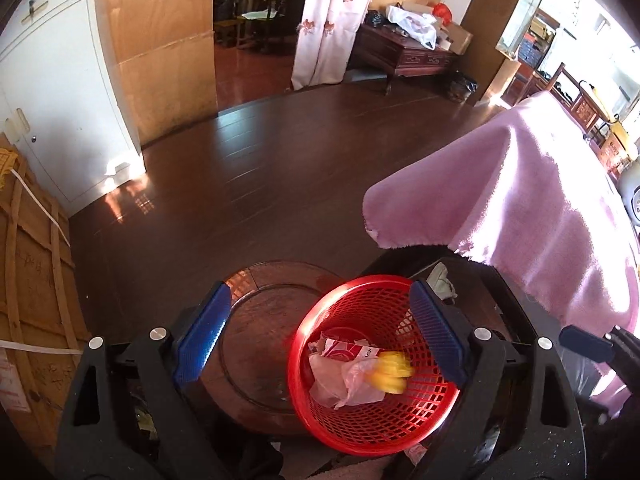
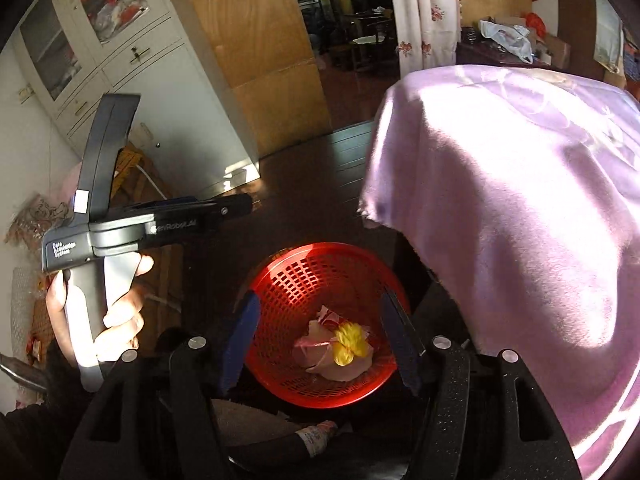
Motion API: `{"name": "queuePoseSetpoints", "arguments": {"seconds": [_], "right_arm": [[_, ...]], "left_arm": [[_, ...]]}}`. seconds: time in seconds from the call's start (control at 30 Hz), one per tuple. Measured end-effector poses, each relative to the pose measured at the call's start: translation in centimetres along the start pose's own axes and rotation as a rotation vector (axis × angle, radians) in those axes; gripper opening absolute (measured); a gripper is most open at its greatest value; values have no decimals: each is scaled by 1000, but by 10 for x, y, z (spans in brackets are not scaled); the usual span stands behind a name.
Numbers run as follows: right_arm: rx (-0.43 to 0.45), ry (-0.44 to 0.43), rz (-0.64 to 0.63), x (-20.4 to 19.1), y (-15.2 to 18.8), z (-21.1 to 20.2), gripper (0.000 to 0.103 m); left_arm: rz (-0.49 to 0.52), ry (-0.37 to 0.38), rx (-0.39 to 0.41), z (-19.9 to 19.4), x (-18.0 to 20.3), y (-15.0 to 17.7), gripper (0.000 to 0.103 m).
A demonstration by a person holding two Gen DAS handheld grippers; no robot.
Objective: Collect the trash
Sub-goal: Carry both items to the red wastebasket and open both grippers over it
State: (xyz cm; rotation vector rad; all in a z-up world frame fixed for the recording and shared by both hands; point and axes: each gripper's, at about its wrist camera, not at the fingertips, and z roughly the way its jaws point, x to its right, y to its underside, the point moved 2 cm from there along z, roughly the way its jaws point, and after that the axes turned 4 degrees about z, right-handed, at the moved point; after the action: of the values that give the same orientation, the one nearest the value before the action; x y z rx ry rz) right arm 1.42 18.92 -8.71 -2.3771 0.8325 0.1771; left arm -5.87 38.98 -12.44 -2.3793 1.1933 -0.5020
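Both grippers' fingers (image 1: 202, 344) (image 2: 240, 344) hang released above the red basket (image 2: 304, 280) of trash (image 2: 336, 352).

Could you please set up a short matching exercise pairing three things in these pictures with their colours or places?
Things:
1. mesh basket
2. crumpled ball
3. draped cloth

Descriptions:
a. pink, hanging over furniture beside the basket
b. red
c. yellow, lying in the basket on the wrappers

Pairs: 1-b, 2-c, 3-a
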Motion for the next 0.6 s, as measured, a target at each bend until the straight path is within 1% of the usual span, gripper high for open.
{"name": "queuePoseSetpoints", "arguments": {"seconds": [0.1, 0.23, 0.47, 0.6], "right_arm": [[18, 1, 39, 9, 0, -6, 62], [59, 10, 76, 25, 6, -24, 63], [151, 37, 130, 49, 13, -59, 67], [210, 59, 166, 65, 21, -85, 69]], "left_arm": [[8, -7, -1, -5, 6, -1, 87], [29, -3, 18, -15, 16, -2, 87], [99, 11, 65, -39, 46, -3, 88], [153, 21, 92, -51, 70, -3, 89]]}}
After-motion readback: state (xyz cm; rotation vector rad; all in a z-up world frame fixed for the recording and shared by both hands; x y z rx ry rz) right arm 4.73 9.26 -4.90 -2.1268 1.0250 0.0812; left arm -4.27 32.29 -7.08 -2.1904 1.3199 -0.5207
